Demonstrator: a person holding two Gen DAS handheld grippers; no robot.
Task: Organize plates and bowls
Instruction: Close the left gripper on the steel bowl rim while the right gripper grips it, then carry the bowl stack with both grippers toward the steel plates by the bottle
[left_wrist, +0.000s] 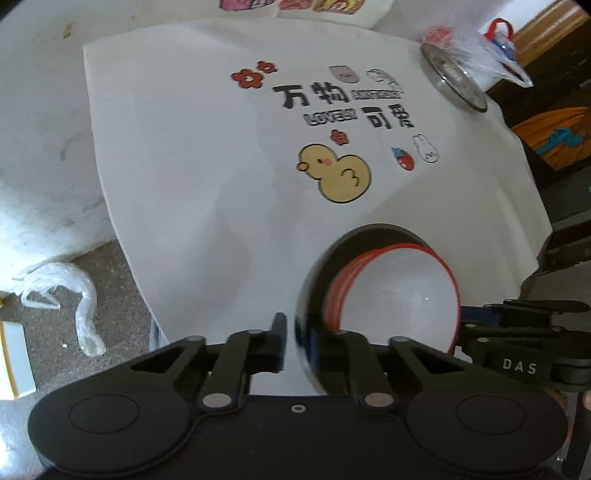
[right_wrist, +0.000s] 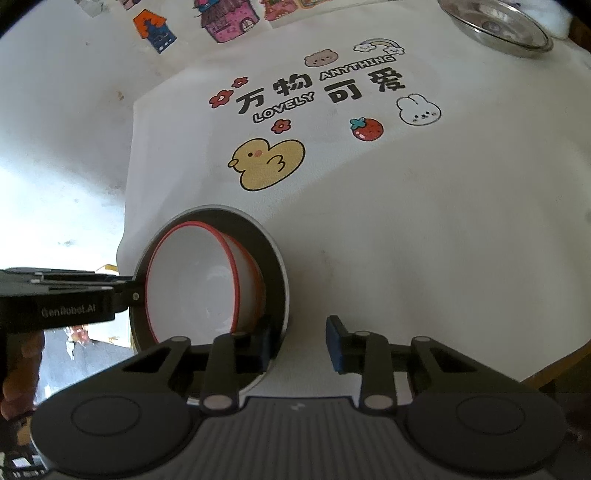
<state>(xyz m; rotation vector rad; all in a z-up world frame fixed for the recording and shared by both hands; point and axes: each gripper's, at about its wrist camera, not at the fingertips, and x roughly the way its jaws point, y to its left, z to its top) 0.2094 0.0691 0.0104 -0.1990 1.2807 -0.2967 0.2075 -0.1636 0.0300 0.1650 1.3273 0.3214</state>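
A dark bowl (left_wrist: 308, 280) stands tipped on its side over the white printed cloth. Two white bowls with red rims (left_wrist: 399, 295) are nested inside it. My left gripper (left_wrist: 297, 332) is shut on the dark bowl's rim, one finger outside the wall and one inside. In the right wrist view the same dark bowl (right_wrist: 273, 254) and the red-rimmed bowls (right_wrist: 192, 280) sit at lower left, with the left gripper (right_wrist: 135, 295) pinching the rim's left side. My right gripper (right_wrist: 299, 332) is open, its jaws either side of the bowl's near right rim. It also shows as the right gripper (left_wrist: 461, 328).
A shallow clear glass dish (left_wrist: 454, 77) (right_wrist: 498, 26) sits at the table's far right, with a plastic bag (left_wrist: 480, 40) of items behind it. The tablecloth (right_wrist: 406, 221) carries a duck print. The table's left edge drops to a floor with a crumpled plastic bag (left_wrist: 74, 295).
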